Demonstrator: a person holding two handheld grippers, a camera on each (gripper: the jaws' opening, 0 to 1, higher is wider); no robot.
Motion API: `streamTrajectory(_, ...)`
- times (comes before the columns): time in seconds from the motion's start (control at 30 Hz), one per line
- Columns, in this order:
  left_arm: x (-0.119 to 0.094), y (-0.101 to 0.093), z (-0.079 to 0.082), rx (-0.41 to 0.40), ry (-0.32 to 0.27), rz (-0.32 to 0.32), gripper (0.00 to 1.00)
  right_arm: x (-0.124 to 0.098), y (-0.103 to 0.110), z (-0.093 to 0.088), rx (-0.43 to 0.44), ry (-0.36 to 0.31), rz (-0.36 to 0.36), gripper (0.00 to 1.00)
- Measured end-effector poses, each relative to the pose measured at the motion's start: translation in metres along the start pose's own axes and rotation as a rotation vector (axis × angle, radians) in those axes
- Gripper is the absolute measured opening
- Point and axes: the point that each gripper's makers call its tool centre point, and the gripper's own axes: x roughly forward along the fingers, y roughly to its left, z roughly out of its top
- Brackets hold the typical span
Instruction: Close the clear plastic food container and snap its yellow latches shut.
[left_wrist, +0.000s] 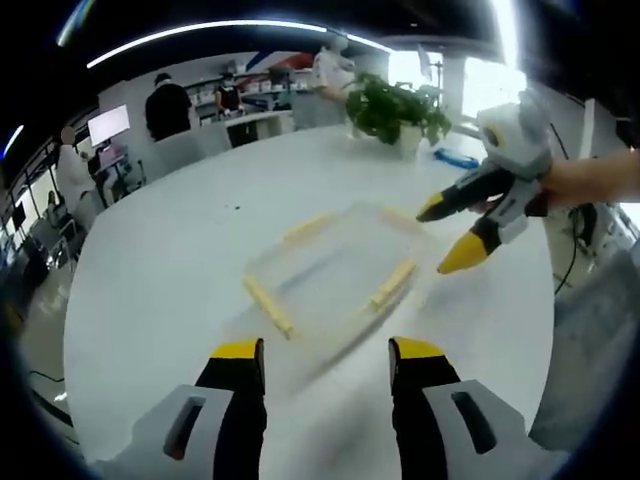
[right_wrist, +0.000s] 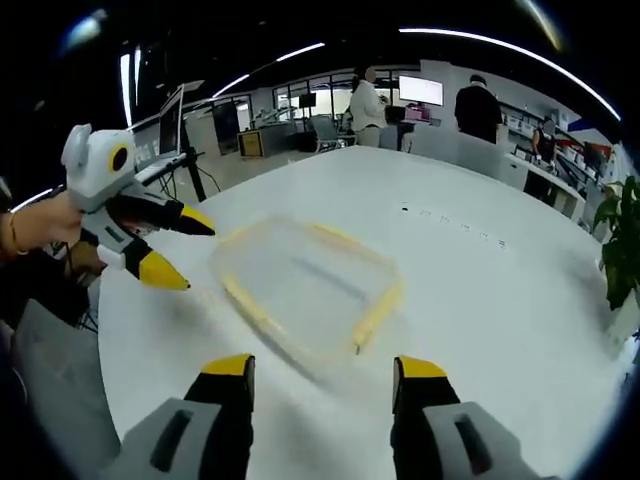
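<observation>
Container (left_wrist: 335, 262) with yellow latches (left_wrist: 392, 283) lies mid-frame on the white worktop (left_wrist: 170, 270), both grippers' fingers (left_wrist: 240, 372) (right_wrist: 232, 378) released and apart from it.

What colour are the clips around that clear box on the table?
Yellow clips along the box edges, clearest in the left gripper view.

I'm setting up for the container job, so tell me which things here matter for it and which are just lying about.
For the job:
clear container on the white table
its yellow latches
left gripper, open
right gripper, open

Just about:
potted plant
blue item beside the plant
people at far desks
monitor
</observation>
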Motion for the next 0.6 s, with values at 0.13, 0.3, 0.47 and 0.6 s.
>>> streamTrajectory(0.13,-0.010,0.000,-0.004,-0.028,-0.014,0.012,0.47,-0.008,0.004,0.000,0.001,-0.010,-0.002,0.54)
streamTrajectory(0.3,-0.024,-0.001,-0.007,-0.038,-0.033,0.030,0.48,-0.017,0.009,-0.001,0.018,-0.026,-0.009,0.54)
streamTrajectory(0.47,-0.042,0.001,-0.006,-0.055,-0.074,0.058,0.47,-0.027,0.016,0.001,0.019,-0.041,-0.014,0.54)
streamTrajectory(0.6,-0.059,0.005,0.001,-0.089,-0.149,0.092,0.48,-0.037,0.022,0.002,0.034,-0.067,-0.022,0.55)
